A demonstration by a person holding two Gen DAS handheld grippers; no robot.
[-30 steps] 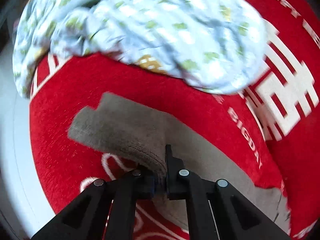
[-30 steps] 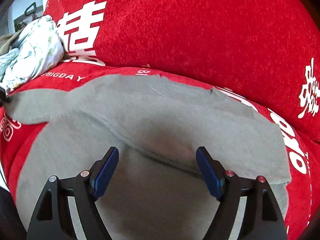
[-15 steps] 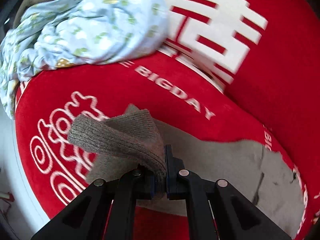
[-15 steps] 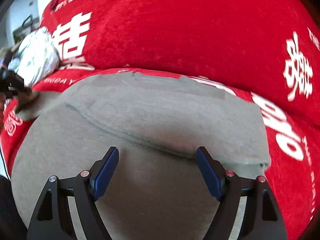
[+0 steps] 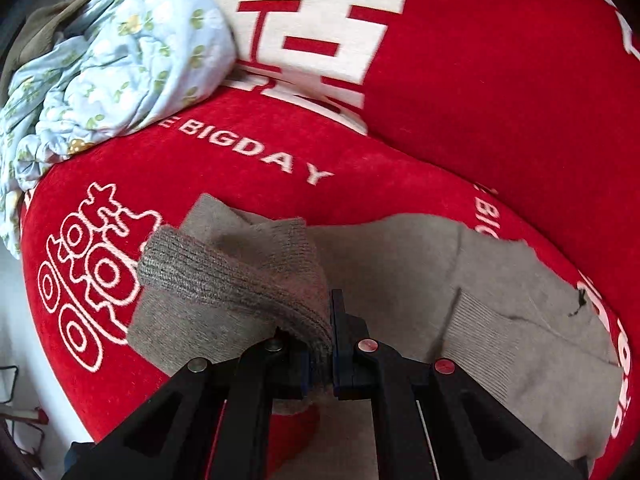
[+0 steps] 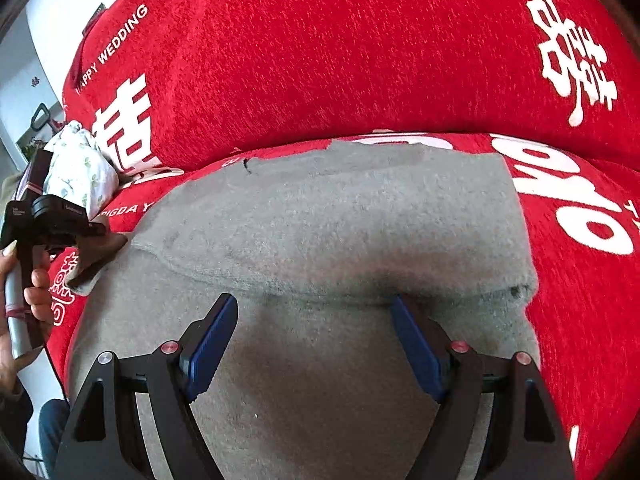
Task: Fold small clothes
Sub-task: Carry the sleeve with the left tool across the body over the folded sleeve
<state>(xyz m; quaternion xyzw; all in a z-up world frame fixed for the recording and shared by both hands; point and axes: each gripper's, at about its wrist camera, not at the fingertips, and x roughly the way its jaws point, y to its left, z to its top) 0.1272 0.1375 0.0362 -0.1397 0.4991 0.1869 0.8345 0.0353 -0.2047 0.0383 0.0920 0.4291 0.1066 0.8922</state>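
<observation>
Pinching the ribbed cuff of a grey knit sweater, the left gripper stands with its jaws closed tight on the fabric, so that the sleeve end rises in a fold above the seat and drapes back over the garment's own edge. The sweater's body lies spread on the seat of a red sofa cover printed with white characters and the words "BIGDAY"; a ribbed hem shows at the right of the left wrist view, with a small dark thread mark near the cloth's far edge. In the right wrist view the sweater fills the middle of the frame, its far portion doubled over in a thick fold whose lower edge runs just ahead of the right gripper. That gripper's blue-padded fingers stand wide apart above the flat grey cloth, pointing down at it, with nothing clamped between them; the right-hand fingertip sits at the fold line, though contact cannot be confirmed. At the left edge of the same view a person's hand holds the handle of the left gripper, the lifted cuff hanging from its tip. A crumpled pale blue floral garment rests against the backrest at the seat's far left end, well apart from the sweater.
</observation>
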